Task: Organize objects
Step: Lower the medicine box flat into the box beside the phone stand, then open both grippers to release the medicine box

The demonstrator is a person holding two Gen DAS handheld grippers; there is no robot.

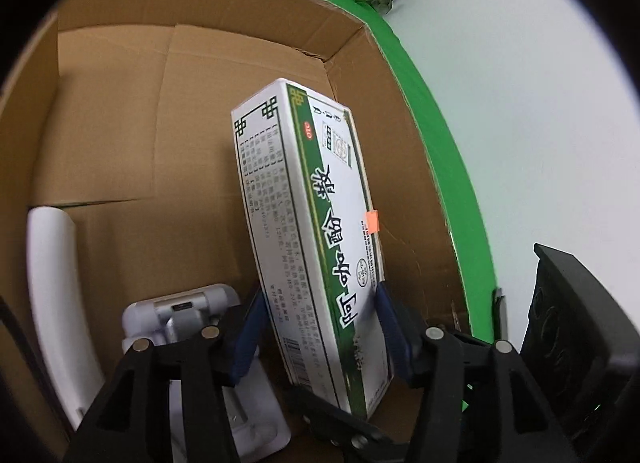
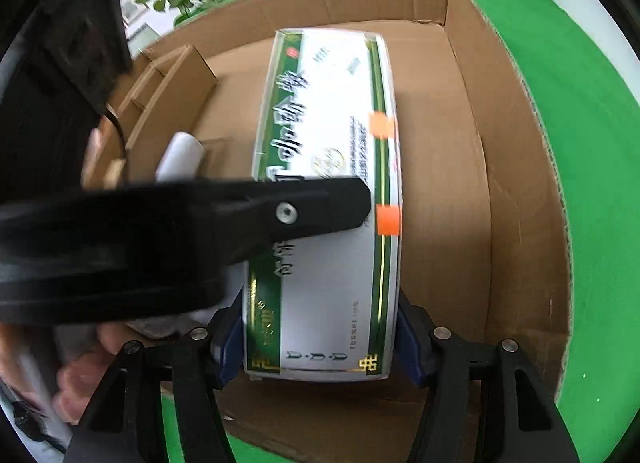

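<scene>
Both my tools pinching boxes, left tool on one white-green medicine box, right tool on another medicine box, white tube and phone stand clear only in left view, all over the cardboard box.

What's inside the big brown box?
Inside the cardboard box there is a white-and-green medicine carton, held by both grippers, a white roll and a white plastic gadget. The floor under the carton is hidden.

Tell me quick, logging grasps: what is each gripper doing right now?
Left gripper: closed on one end of the medicine box.
Right gripper: closed on the other end of the same box.
</scene>
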